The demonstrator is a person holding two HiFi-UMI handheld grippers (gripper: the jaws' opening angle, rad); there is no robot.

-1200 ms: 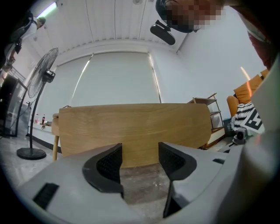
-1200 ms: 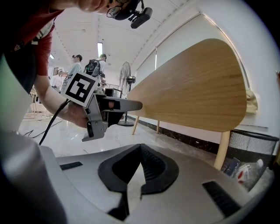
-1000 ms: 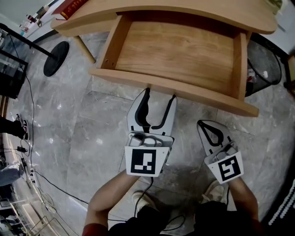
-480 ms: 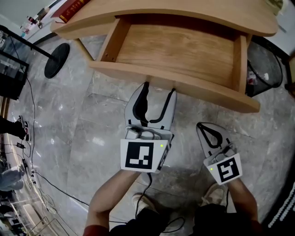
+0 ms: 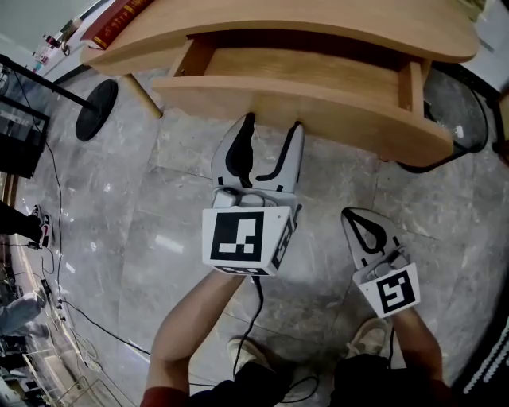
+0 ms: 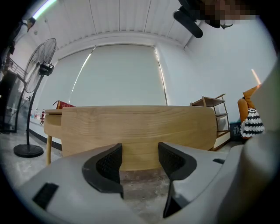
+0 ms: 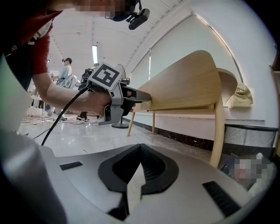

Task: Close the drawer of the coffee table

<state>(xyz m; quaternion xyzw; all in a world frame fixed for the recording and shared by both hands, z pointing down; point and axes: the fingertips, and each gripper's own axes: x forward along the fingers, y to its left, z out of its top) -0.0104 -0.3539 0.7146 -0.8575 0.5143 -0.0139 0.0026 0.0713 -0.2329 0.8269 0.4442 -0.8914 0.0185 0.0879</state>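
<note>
The coffee table [image 5: 334,24] stands on a grey stone floor [image 5: 159,207], and its drawer [image 5: 302,99] sticks out part way from the near edge, with a narrow strip of its wooden bottom showing behind the front panel. The left gripper [image 5: 272,124] points at that panel near its middle. Its jaws are apart with nothing between them, and both tips sit right at the wood, which fills the left gripper view beyond the fingers [image 6: 107,164]. The right gripper [image 5: 350,215] hangs over the floor, well back from the drawer's right end, its jaws pressed together and holding nothing. A red book [image 5: 119,12] lies at the table's left end.
</note>
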